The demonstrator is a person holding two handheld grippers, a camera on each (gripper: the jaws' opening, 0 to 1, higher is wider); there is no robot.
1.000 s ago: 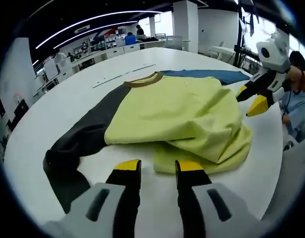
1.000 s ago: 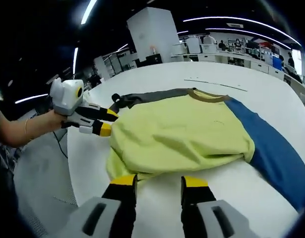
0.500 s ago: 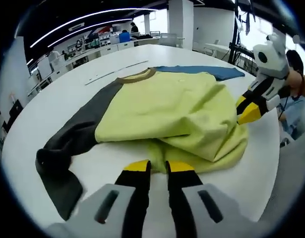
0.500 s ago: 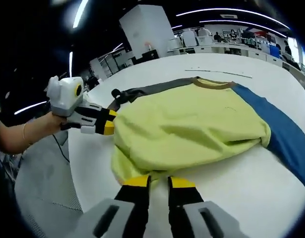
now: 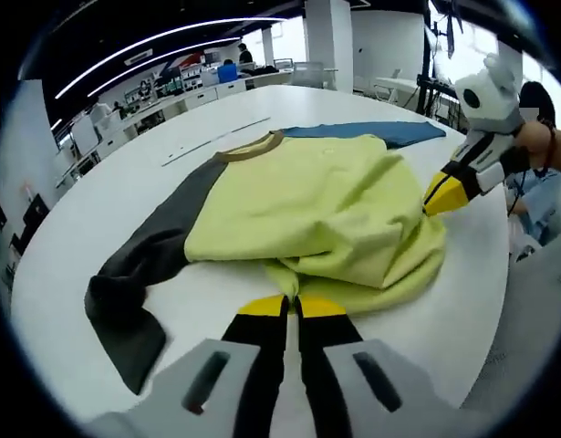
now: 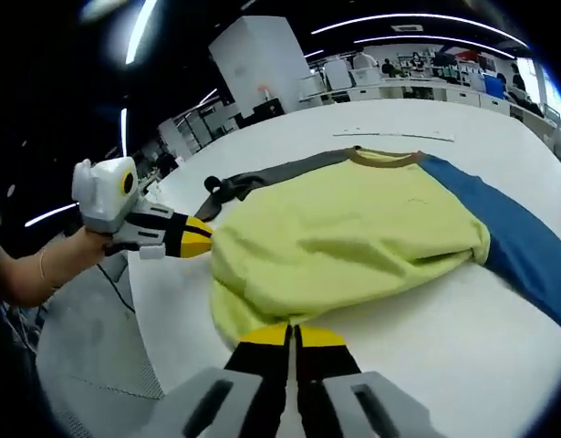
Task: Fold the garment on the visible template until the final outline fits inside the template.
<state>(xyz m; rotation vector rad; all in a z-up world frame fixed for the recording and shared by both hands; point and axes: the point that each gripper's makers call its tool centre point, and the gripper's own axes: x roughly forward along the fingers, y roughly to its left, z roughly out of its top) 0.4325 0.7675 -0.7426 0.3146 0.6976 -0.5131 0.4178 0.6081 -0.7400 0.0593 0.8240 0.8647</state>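
A long-sleeved shirt (image 5: 307,192) with a yellow-green body lies face up on the white table (image 5: 125,182). Its body is bunched toward the hem. It has a brown collar (image 5: 248,146), a dark grey sleeve (image 5: 143,265) and a blue sleeve (image 5: 371,134). My left gripper (image 5: 292,306) is shut on the hem's edge near the grey-sleeve side, and it also appears from the side as the left gripper (image 6: 202,239). My right gripper (image 6: 294,333) is shut on the hem near the blue sleeve (image 6: 508,237). In the left gripper view the right gripper (image 5: 437,199) pinches the same hem.
The round table's near edge (image 6: 143,310) runs just behind both grippers, with grey floor below. A thin strip (image 6: 389,135) lies on the table beyond the collar. Desks and chairs stand far behind. A person's hand (image 6: 52,265) holds the left gripper.
Both grippers have moved forward to the shirt's hem and gone from open to shut on it. The hem has bunched a little between them.
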